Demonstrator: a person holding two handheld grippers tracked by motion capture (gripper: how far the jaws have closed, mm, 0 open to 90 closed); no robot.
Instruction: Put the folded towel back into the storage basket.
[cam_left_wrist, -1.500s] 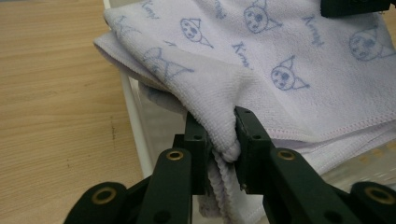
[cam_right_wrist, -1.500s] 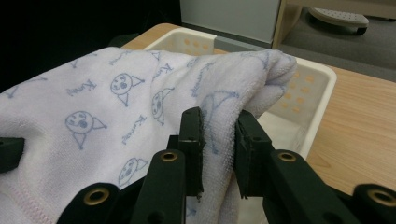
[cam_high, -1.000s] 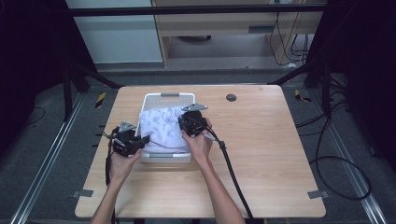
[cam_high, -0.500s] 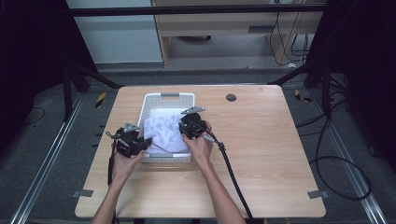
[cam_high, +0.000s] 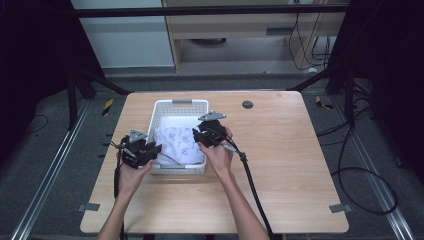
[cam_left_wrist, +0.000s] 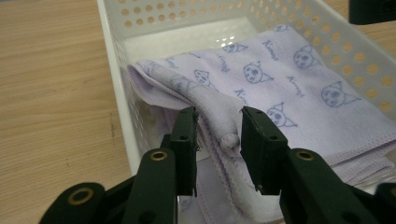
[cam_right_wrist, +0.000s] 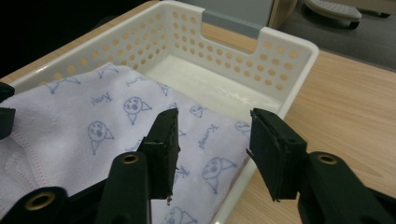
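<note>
A white perforated basket (cam_high: 181, 102) stands on the wooden table, and a folded lilac cloth (cam_high: 180, 142) printed with cat faces lies in its near half. My left gripper (cam_high: 156, 149) is at the basket's near left corner. In the left gripper view my left gripper (cam_left_wrist: 218, 140) has just been opening, and a raised fold of the cloth (cam_left_wrist: 289, 79) stands loosely between its jaws. My right gripper (cam_high: 197, 136) is over the cloth's right side. It (cam_right_wrist: 212, 140) has also just been opening, its jaws wide apart above the cloth (cam_right_wrist: 84, 116) beside the basket's wall (cam_right_wrist: 285, 51).
The table (cam_high: 300, 165) has bare wood to the right of the basket and in front of it. A small dark round disc (cam_high: 247, 104) sits near the far edge. A cable (cam_high: 252, 185) trails from my right gripper towards the near edge.
Both pairs of jaws have parted and let go of the cloth. The cloth has settled lower and flatter into the basket. Neither hand has shifted much.
</note>
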